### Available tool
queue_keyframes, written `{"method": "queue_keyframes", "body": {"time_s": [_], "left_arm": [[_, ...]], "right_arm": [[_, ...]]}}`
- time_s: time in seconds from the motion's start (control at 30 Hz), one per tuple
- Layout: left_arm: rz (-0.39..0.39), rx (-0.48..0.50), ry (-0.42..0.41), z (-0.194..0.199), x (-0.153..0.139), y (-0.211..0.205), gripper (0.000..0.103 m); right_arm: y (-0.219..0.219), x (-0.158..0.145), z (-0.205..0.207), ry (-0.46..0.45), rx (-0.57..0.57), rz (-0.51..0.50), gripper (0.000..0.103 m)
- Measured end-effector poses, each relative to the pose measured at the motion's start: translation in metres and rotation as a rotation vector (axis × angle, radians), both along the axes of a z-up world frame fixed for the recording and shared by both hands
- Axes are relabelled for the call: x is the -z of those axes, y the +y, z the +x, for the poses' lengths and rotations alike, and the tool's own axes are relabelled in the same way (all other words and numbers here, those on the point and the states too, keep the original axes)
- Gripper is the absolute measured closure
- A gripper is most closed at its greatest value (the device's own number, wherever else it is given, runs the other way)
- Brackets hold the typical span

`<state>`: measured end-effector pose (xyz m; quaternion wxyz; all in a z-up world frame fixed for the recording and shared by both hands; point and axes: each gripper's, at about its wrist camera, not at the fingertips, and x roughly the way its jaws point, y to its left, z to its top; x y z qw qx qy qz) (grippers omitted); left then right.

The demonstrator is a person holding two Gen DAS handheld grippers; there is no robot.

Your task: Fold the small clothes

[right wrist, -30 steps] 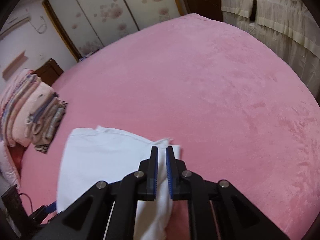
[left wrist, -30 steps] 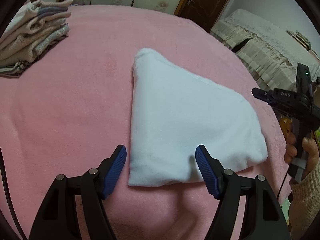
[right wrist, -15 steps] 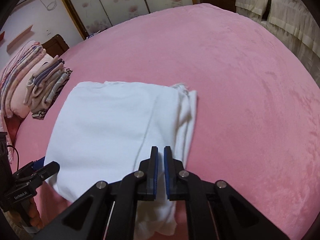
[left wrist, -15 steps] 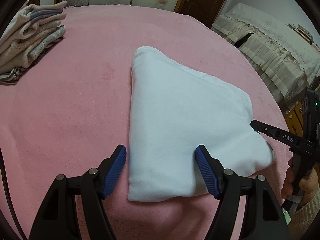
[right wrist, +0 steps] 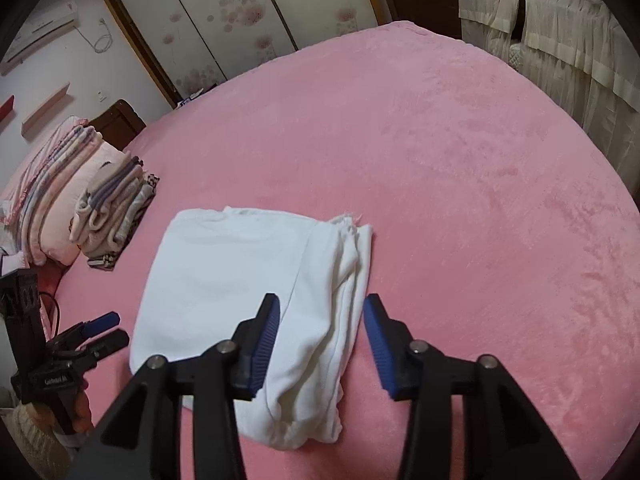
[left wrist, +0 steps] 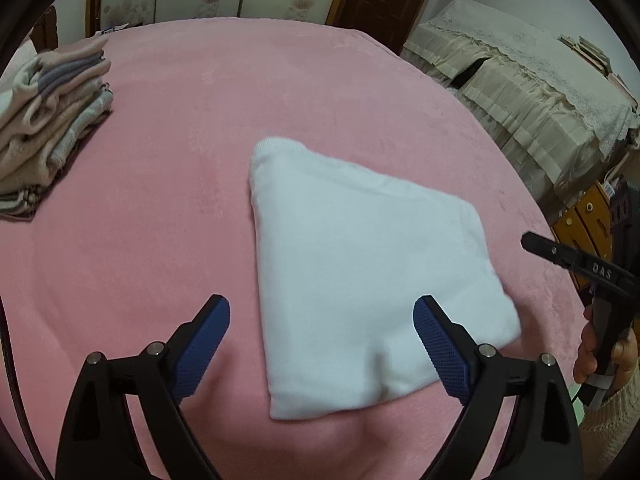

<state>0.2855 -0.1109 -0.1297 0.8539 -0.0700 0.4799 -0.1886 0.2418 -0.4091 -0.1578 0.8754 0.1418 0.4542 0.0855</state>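
Observation:
A white garment (left wrist: 360, 280) lies folded flat on the pink bed cover (left wrist: 160, 200). My left gripper (left wrist: 322, 316) hangs over its near edge, jaws opening wide; the blue pads stand on either side of the cloth and do not press on it. In the right wrist view the garment (right wrist: 224, 280) shows its layered, rumpled edge toward me. My right gripper (right wrist: 322, 300) straddles that edge with its jaws opening and nothing pinched. The left gripper (right wrist: 114, 326) also shows at the garment's lower left, held by a hand.
A stack of folded clothes (left wrist: 52, 128) sits at the bed's far left, next to a pink striped quilt (right wrist: 48, 184). Cloth-draped furniture (left wrist: 520, 92) and a wooden cabinet (left wrist: 584, 220) stand past the bed's right edge. A hand in a knitted sleeve (left wrist: 608, 396) holds the right gripper.
The right gripper was shut on the garment's edge; now its jaws have parted and the cloth lies free. The left jaws have spread wider. Both grippers have drawn back a little.

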Motion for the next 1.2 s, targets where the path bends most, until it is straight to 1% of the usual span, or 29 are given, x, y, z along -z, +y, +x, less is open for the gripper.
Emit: {"method": "queue_keyframes", "body": {"time_s": [0.03, 0.07, 0.17, 0.2, 0.27, 0.37, 0.43, 0.47, 0.5, 0.53, 0.57, 0.6, 0.73, 0.83, 0.97, 1.13, 1.2], "left_arm": [[-0.007, -0.007, 0.004, 0.005, -0.004, 0.002, 0.008], [-0.017, -0.019, 0.012, 0.011, -0.009, 0.006, 0.005], [-0.069, -0.074, 0.025, 0.026, -0.022, 0.019, 0.004], [-0.075, -0.085, 0.023, 0.030, -0.027, 0.021, 0.004], [-0.077, -0.090, 0.015, 0.036, -0.033, 0.025, 0.004], [-0.093, -0.059, 0.018, 0.045, -0.039, 0.025, 0.004], [-0.136, -0.027, 0.063, 0.048, -0.035, 0.022, 0.004], [-0.182, -0.001, 0.113, 0.052, -0.029, 0.021, 0.004], [-0.209, 0.014, 0.151, 0.052, -0.023, 0.020, 0.004], [-0.226, 0.028, 0.197, 0.053, -0.016, 0.018, 0.004], [-0.227, 0.033, 0.217, 0.055, -0.011, 0.016, 0.004], [-0.224, 0.042, 0.231, 0.056, -0.005, 0.014, 0.004], [-0.201, 0.067, 0.235, 0.060, 0.011, 0.009, 0.004], [-0.225, 0.080, 0.287, 0.064, 0.029, 0.007, 0.004], [-0.240, 0.084, 0.322, 0.068, 0.051, 0.003, 0.004], [-0.261, 0.081, 0.348, 0.074, 0.072, -0.003, 0.004], [-0.268, 0.090, 0.356, 0.077, 0.077, -0.007, 0.004]], "right_arm": [[-0.002, -0.003, 0.000, 0.001, 0.000, 0.005, 0.052], [-0.003, -0.007, 0.001, 0.002, 0.000, 0.008, 0.047], [-0.008, -0.018, 0.001, -0.009, -0.001, 0.015, 0.040], [-0.009, -0.022, 0.001, -0.014, -0.004, 0.021, 0.038], [-0.012, -0.028, 0.001, -0.018, -0.010, 0.038, 0.031], [-0.017, -0.032, 0.004, -0.012, -0.019, 0.065, 0.026], [-0.019, -0.032, 0.008, -0.002, -0.024, 0.072, 0.025], [-0.020, -0.031, 0.010, 0.006, -0.024, 0.075, 0.025], [-0.021, -0.029, 0.011, 0.014, -0.024, 0.078, 0.025], [-0.022, -0.025, 0.013, 0.026, -0.026, 0.087, 0.025], [-0.023, -0.021, 0.015, 0.041, -0.029, 0.101, 0.025], [-0.025, -0.016, 0.017, 0.056, -0.030, 0.114, 0.025], [-0.031, 0.008, 0.021, 0.116, -0.029, 0.175, 0.025], [-0.037, 0.032, 0.024, 0.173, -0.023, 0.237, 0.025], [-0.039, 0.059, 0.029, 0.244, -0.027, 0.323, 0.025], [-0.031, 0.081, 0.036, 0.278, -0.044, 0.390, 0.025], [-0.027, 0.085, 0.039, 0.282, -0.052, 0.396, 0.025]]}}
